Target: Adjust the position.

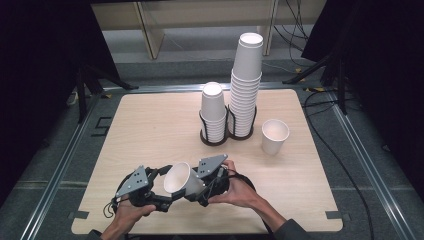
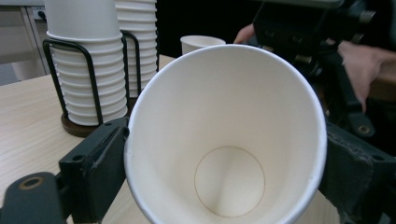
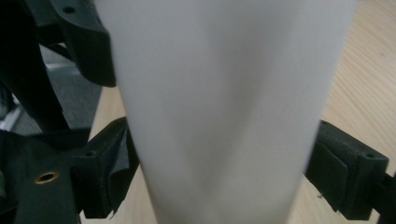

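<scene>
White paper cup [image 1: 177,178] held lying on its side low in the high view's centre, long axis running left-right, mouth toward frame left. Left gripper [image 1: 159,196] clamped near the rim, right gripper [image 1: 196,191] clamped on the body toward the base; both equally near.

Pale wooden square table [image 1: 150,130] with rounded corners, on a grey floor. Bearing two black wire holders of stacked white paper cups, short stack [image 1: 213,114] touching tall stack [image 1: 246,85]. Just beside them, a single upright white paper cup [image 1: 275,136].
</scene>
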`<action>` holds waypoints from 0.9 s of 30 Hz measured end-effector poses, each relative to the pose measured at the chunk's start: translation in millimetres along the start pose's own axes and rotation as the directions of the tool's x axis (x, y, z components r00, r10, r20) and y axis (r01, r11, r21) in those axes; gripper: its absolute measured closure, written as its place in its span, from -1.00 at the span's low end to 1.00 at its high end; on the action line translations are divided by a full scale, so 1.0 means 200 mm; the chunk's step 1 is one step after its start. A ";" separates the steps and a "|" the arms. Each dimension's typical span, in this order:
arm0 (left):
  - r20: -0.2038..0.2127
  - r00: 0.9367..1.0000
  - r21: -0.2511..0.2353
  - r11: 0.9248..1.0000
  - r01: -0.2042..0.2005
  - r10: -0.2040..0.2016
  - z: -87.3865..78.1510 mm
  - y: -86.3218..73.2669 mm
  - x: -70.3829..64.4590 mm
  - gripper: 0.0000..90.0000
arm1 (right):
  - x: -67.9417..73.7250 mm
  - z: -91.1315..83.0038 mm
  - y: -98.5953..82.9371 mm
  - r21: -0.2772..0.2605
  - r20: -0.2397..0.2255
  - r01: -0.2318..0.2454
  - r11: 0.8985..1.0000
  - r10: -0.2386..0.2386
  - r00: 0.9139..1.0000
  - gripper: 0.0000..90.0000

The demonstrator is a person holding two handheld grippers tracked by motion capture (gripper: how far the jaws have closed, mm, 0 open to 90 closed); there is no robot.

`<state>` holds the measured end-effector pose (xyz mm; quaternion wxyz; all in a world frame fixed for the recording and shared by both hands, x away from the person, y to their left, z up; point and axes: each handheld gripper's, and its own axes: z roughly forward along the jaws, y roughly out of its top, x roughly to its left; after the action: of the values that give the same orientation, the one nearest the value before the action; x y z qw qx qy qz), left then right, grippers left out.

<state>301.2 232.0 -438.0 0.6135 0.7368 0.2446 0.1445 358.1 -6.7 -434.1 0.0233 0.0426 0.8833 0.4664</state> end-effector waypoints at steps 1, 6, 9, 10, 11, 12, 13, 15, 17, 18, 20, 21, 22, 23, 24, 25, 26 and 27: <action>-0.003 1.000 0.009 1.000 -0.002 0.002 0.00 0.00 0.00 -0.75 | 0.00 0.00 0.00 0.016 0.011 0.009 1.000 -0.009 1.000 -0.65; -0.001 0.999 0.060 0.997 -0.038 0.038 0.02 -0.01 -0.01 -0.75 | 0.03 0.00 0.03 0.075 0.033 0.055 0.996 -0.057 0.998 -0.64; 0.003 0.999 0.065 0.996 -0.054 0.053 0.03 -0.01 -0.02 -0.75 | 0.04 0.01 0.04 0.101 0.036 0.073 0.992 -0.077 0.996 -0.63; 0.007 0.998 0.073 0.995 -0.060 0.060 0.03 0.00 -0.02 -0.75 | 0.04 0.01 0.04 0.111 0.033 0.075 0.991 -0.079 0.996 -0.63; 0.010 0.998 0.076 0.995 -0.067 0.067 0.03 0.00 -0.02 -0.75 | 0.05 0.01 0.04 0.114 0.033 0.077 0.990 -0.081 0.996 -0.63; 0.012 0.997 0.075 0.994 -0.074 0.073 0.03 0.00 -0.02 -0.75 | 0.05 0.02 0.04 0.118 0.030 0.076 0.990 -0.080 0.996 -0.62; 0.015 0.997 0.082 0.993 -0.081 0.080 0.03 0.00 -0.02 -0.75 | 0.05 0.02 0.04 0.120 0.022 0.083 0.989 -0.086 0.996 -0.61; 0.011 0.997 0.099 0.992 -0.083 0.082 0.02 0.01 -0.03 -0.75 | 0.05 0.03 0.05 0.125 0.019 0.087 0.988 -0.090 0.996 -0.61; 0.018 0.996 0.094 0.992 -0.090 0.089 0.02 0.01 -0.03 -0.75 | 0.05 0.03 0.05 0.125 0.012 0.091 0.988 -0.093 0.996 -0.59; 0.025 0.995 0.081 0.992 -0.097 0.095 0.02 0.01 -0.03 -0.74 | 0.05 0.03 0.05 0.124 0.007 0.090 0.988 -0.091 0.996 -0.58; 0.028 0.995 0.080 0.992 -0.095 0.093 0.02 0.01 -0.03 -0.75 | 0.05 0.03 0.05 0.124 0.004 0.089 0.988 -0.090 0.996 -0.57; 0.028 0.995 0.078 0.992 -0.096 0.094 0.02 0.01 -0.03 -0.75 | 0.05 0.03 0.05 0.124 0.001 0.089 0.988 -0.090 0.996 -0.56; 0.031 0.995 0.072 0.993 -0.092 0.090 0.02 0.01 -0.03 -0.75 | 0.05 0.03 0.05 0.123 0.001 0.086 0.989 -0.087 0.996 -0.56; 0.028 0.996 0.084 0.992 -0.090 0.088 0.01 0.01 -0.03 -0.75 | 0.05 0.03 0.05 0.116 -0.004 0.080 0.990 -0.080 0.997 -0.55; 0.030 0.996 0.082 0.992 -0.091 0.089 0.01 0.01 -0.03 -0.76 | 0.05 0.03 0.05 0.103 -0.011 0.075 0.992 -0.074 0.997 -0.55; 0.030 0.996 0.071 0.994 -0.081 0.079 0.01 0.01 -0.03 -0.76 | 0.05 0.03 0.05 0.102 -0.018 0.070 0.992 -0.069 0.997 -0.54; 0.032 0.997 0.061 0.995 -0.075 0.073 0.01 0.01 -0.02 -0.76 | 0.04 0.03 0.05 0.092 -0.017 0.076 0.993 -0.075 0.997 -0.54; 0.039 0.997 0.040 0.997 -0.071 0.070 0.02 0.01 -0.02 -0.78 | 0.04 0.03 0.05 0.080 -0.012 0.079 0.994 -0.078 0.997 -0.53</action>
<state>299.8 226.9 -437.0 0.5972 0.7601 0.2098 0.1470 351.2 3.6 -429.4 0.0359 0.0068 0.9024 0.4293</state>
